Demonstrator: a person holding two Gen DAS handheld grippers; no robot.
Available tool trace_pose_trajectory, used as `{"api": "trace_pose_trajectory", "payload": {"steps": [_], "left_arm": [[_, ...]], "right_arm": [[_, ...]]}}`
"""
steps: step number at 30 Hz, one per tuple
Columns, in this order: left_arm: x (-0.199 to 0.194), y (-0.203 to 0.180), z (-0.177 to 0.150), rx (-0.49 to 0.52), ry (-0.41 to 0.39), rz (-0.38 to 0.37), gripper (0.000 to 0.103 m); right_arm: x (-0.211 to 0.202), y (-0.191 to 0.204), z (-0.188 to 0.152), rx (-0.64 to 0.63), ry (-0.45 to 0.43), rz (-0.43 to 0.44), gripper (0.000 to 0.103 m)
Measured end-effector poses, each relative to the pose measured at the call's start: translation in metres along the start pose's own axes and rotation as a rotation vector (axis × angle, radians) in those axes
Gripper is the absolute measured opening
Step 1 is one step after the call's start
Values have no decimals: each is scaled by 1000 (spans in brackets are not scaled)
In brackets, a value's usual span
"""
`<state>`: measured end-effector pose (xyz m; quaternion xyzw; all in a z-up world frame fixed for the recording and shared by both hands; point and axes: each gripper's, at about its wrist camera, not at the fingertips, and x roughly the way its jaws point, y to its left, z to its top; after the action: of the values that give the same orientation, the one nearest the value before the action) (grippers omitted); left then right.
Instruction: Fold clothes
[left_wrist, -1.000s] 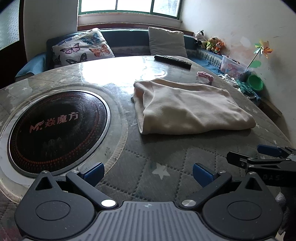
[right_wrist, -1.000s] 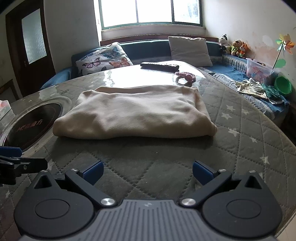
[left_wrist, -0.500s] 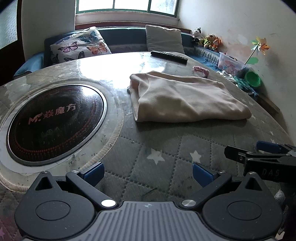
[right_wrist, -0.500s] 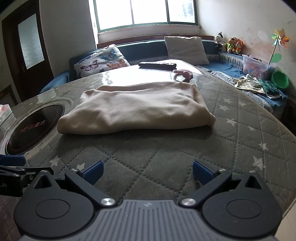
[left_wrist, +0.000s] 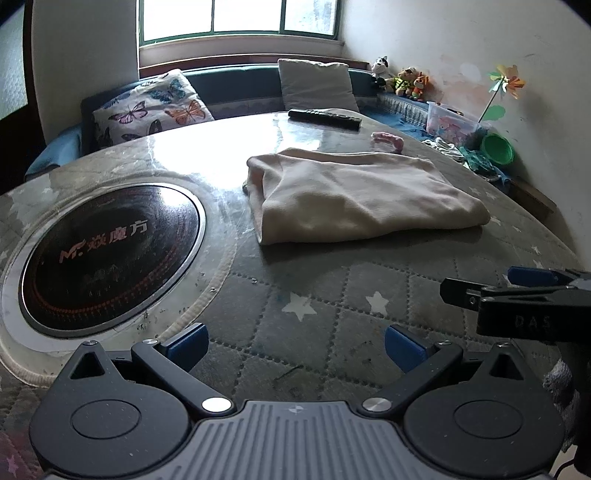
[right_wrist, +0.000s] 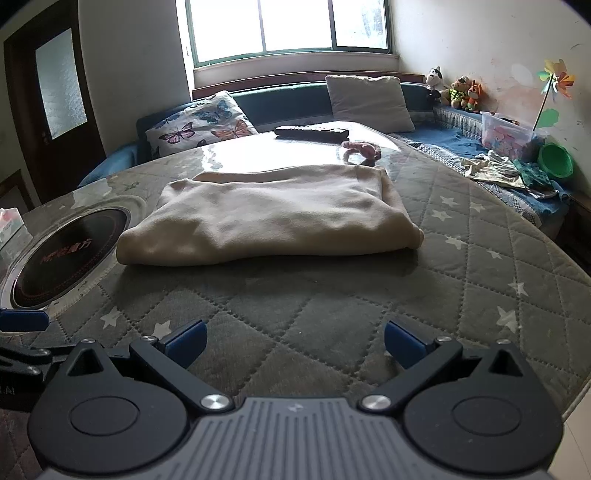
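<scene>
Cloth folded on table; left claw, right claw spread wide, empty, touching nothing.

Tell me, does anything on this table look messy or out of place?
Little stands out. The folded cream garment lies flat and tidy on the quilted table cover. Behind it sit a black remote and a small pink item, oddities beside laundry.

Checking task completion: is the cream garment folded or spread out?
Folded. The cream garment lies as a compact layered rectangle on the table, with stacked edges visible in both views.
</scene>
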<state>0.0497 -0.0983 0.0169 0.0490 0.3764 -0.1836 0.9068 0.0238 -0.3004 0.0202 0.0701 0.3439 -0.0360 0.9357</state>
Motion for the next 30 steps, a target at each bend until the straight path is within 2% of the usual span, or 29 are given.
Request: {"api": "trace_pose_trajectory", "payload": {"steps": [15, 30], "left_arm": [[-11, -12, -2, 49, -43, -6, 103], [-6, -17, -2, 73, -51, -28, 103]], "right_arm": [[-7, 1, -1, 2, -15, 8, 103], [-7, 0, 2, -6, -19, 3, 103]]}}
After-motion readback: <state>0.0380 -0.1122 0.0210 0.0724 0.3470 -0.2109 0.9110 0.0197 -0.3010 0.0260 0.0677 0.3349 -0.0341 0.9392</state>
